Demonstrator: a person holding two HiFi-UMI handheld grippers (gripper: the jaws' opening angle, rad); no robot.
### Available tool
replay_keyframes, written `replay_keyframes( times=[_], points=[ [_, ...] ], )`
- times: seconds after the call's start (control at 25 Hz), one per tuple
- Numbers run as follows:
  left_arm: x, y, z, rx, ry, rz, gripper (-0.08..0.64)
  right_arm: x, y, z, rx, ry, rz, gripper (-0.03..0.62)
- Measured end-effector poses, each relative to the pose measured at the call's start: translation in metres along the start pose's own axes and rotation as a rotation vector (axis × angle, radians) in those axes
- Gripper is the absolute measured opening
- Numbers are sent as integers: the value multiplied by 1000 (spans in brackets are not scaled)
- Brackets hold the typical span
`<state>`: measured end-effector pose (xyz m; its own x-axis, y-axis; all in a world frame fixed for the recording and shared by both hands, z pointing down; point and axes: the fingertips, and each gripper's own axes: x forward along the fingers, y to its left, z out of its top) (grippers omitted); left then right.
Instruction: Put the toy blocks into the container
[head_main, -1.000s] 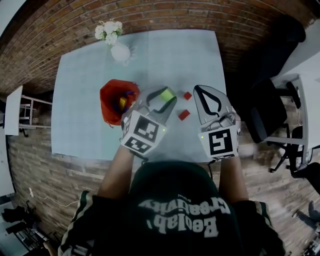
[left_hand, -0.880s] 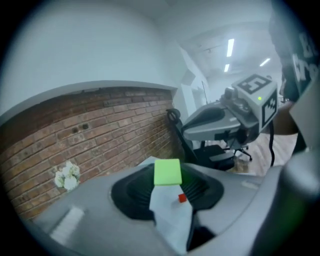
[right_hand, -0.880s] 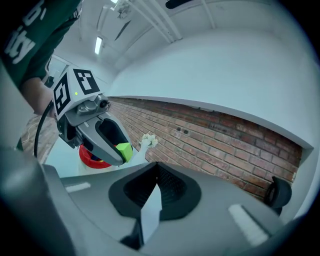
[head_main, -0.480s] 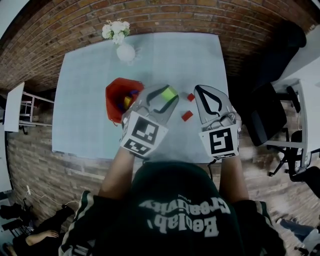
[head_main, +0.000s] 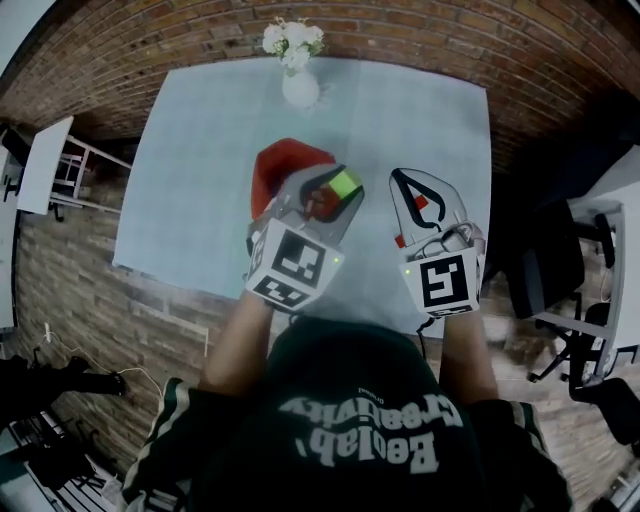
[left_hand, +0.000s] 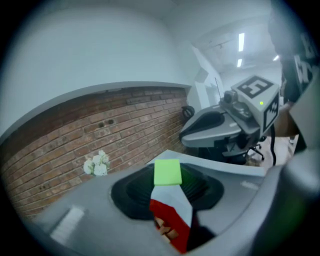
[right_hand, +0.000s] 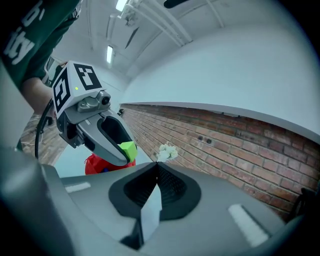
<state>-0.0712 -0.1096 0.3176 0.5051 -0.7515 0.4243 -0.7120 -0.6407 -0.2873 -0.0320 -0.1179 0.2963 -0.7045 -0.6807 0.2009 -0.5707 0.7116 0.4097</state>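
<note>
My left gripper is shut on a lime-green block, held above the right rim of the red container. In the left gripper view the green block sits at the fingertips, with the red container showing below it. My right gripper hangs to the right, shut and empty; its jaws meet in a line. One small red block shows through its frame and another red block beside it on the table. From the right gripper view I see the left gripper and the green block.
A white vase of flowers stands at the table's far edge against the brick wall. The pale blue table stretches left of the container. Office chairs stand to the right of the table.
Both grippers have shifted left across the table. The left one, with the green block, went from right of the red container to over its rim. The right one now covers the red blocks.
</note>
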Motion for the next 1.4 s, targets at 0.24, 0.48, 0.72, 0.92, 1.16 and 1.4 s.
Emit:
replay_keyframes(
  times=[0.24, 0.48, 0.72, 0.92, 1.16, 1.4],
  points=[
    [-26, 32, -30, -43, 44, 67, 147, 37, 35, 19, -28, -29, 95, 6],
    [-40, 55, -67, -96, 97, 110, 147, 66, 61, 30, -40, -45, 162, 6],
    [-38, 62, -91, -129, 142, 97, 149, 80, 69, 30, -36, -39, 178, 6],
    [-32, 66, -105, -106, 178, 102, 149, 86, 70, 23, -35, -15, 184, 6],
    [-27, 69, -115, -166, 180, 89, 223, 91, 69, 20, -27, -15, 174, 6],
    [-27, 72, -121, -173, 193, 85, 264, 95, 72, 19, -32, -4, 185, 6]
  ],
)
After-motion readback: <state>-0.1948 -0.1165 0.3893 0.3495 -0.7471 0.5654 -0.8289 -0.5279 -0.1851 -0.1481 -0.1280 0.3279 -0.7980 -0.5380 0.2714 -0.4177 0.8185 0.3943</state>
